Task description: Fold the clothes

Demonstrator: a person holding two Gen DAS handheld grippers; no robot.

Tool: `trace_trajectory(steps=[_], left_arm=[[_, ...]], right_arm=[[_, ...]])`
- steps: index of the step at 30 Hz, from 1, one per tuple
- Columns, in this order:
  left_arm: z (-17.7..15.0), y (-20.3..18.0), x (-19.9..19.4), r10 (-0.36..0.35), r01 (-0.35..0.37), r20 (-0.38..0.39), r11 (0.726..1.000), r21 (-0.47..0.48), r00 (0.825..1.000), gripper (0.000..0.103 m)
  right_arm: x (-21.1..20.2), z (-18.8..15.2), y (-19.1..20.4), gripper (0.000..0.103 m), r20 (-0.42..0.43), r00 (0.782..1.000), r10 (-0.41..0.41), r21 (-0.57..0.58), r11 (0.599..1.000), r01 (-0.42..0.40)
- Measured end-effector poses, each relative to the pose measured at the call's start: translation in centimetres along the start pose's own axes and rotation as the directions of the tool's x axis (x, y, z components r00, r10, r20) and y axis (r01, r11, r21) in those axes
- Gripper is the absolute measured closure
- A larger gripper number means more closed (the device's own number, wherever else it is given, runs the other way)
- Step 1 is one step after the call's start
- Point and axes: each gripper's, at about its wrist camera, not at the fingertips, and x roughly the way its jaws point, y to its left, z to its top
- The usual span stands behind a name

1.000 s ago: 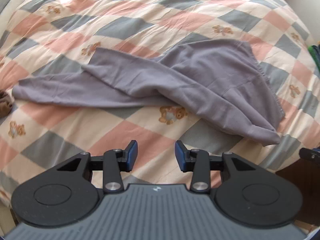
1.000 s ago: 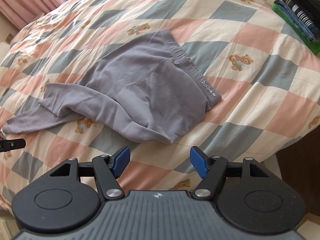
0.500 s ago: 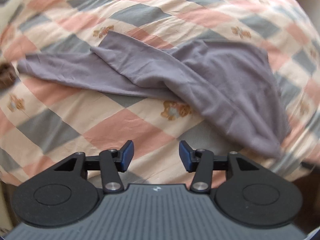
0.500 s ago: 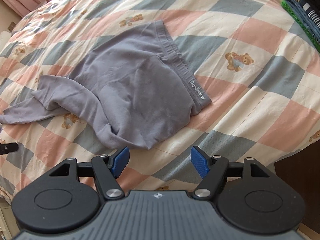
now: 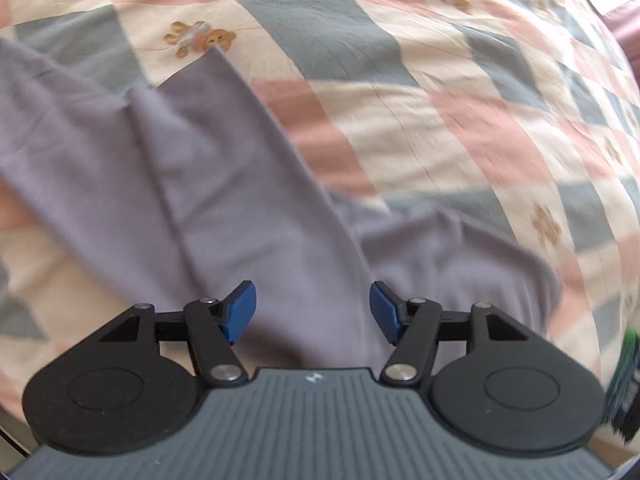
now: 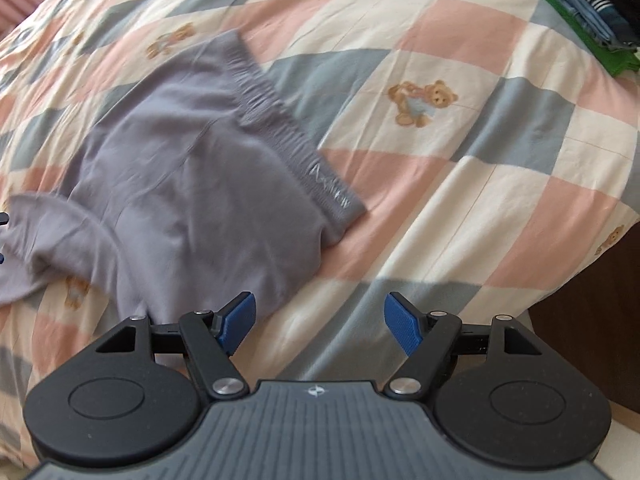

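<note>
clearly soft and limp, the grey leggings (image 6: 192, 184) are lying rumpled on the bed (image 6: 480, 208), both tongs (image 5: 312, 312) (image 6: 320, 322) gaping empty above them, the thicker waistband (image 6: 288, 140) looking the surest grip.

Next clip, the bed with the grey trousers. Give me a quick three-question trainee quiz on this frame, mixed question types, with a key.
1. True or false: the left gripper is clamped on the grey trousers.
2. Multiple choice: where does the waistband lie in the right wrist view? A) under the right gripper B) ahead of it and to the left, flat on the checked quilt C) hanging off the bed edge
3. Fill in: the folded clothes sit at the top ____ of the right wrist view.

Key
1. False: its jaws stand open over the cloth and hold nothing.
2. B
3. right
</note>
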Motion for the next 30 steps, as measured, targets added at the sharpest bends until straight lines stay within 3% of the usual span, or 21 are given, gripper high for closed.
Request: trace_trajectory(steps=[7,11,14,15,16,18,25,30], left_arm=[[5.7,-0.4,6.0,0.084,-0.086,-0.05,0.995,-0.042,0.995,0.044],[6.8,-0.7,7.8,0.116,-0.119,-0.067,0.992,-0.033,0.991,0.044],[6.7,-0.7,8.4,0.152,-0.155,-0.066,0.987,-0.033,0.986,0.059],[6.3,-0.2,7.7,0.147,-0.149,-0.05,0.988,-0.044,0.988,0.068],[5.9,0.2,7.0,0.141,-0.143,-0.034,0.988,-0.055,0.989,0.084],[5.1,1.1,5.6,0.131,-0.131,-0.001,0.988,-0.076,0.991,0.103],[2.2,4.6,0.4,0.103,-0.084,0.117,0.985,-0.152,0.988,0.103],[-4.2,12.2,-6.7,0.183,-0.116,0.212,0.949,-0.293,0.96,0.103]], right_arm=[[2.0,2.2,0.6,0.027,-0.015,0.999,-0.041,0.066,0.997,0.042],[3.3,2.5,1.1,0.027,-0.049,0.997,-0.055,0.067,0.996,0.058],[4.0,2.5,1.4,0.027,-0.07,0.996,-0.059,0.058,0.996,0.063],[4.2,2.7,1.5,0.027,-0.072,0.996,-0.059,0.05,0.997,0.063],[4.3,2.8,1.6,0.027,-0.072,0.996,-0.059,0.041,0.997,0.062],[4.4,3.2,1.6,0.027,-0.061,0.996,-0.059,0.02,0.998,0.061],[5.5,5.4,-0.7,0.029,-0.033,0.999,-0.029,-0.045,0.999,0.028],[7.0,7.3,-3.0,0.035,-0.017,0.999,0.047,-0.129,0.99,-0.049]])
